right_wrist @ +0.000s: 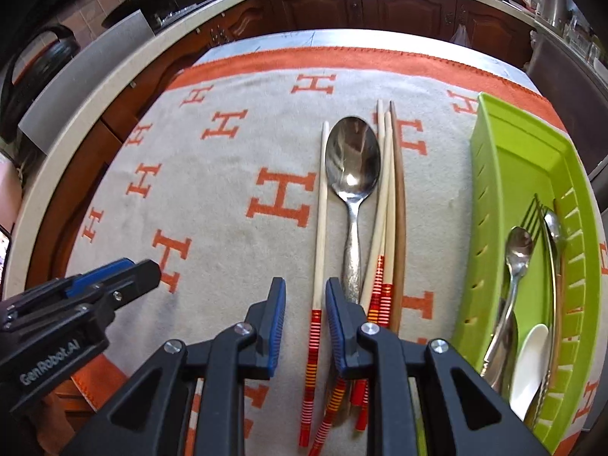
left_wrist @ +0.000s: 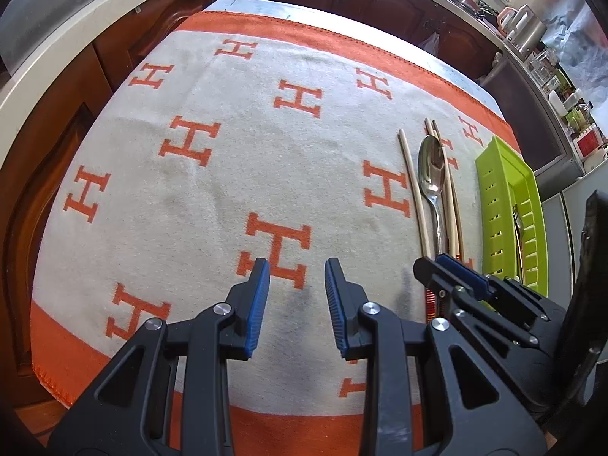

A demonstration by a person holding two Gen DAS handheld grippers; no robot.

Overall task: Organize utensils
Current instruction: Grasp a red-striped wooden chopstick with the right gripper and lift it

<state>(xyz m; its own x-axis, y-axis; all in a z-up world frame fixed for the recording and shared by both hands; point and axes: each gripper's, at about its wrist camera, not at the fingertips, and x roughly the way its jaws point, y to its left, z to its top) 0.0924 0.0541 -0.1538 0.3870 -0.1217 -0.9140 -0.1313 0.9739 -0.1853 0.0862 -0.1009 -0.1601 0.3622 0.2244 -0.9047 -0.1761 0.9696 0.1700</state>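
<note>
On the blanket lie a single pale chopstick [right_wrist: 321, 209] with a red striped end, a large steel spoon [right_wrist: 353, 167], and a bundle of chopsticks [right_wrist: 387, 197] beside the spoon. My right gripper [right_wrist: 306, 288] is open, and its jaws straddle the single chopstick's striped end without closing on it. To its left, my left gripper [left_wrist: 297, 269] is open over bare blanket and holds nothing. The left wrist view also shows the spoon [left_wrist: 431, 174] and the right gripper [left_wrist: 440, 262] at its handle end. The green tray [right_wrist: 490, 174] holds a small spoon [right_wrist: 518, 247], a fork [right_wrist: 532, 212] and a white spoon [right_wrist: 530, 357].
A grey and orange blanket [left_wrist: 228, 174] with H letters covers the table. The green tray [left_wrist: 494, 174] sits along its right edge. Dark wooden cabinets [right_wrist: 399, 3] and a pale countertop [right_wrist: 114, 87] surround the table, with jars and a kettle [left_wrist: 528, 26] at the far right.
</note>
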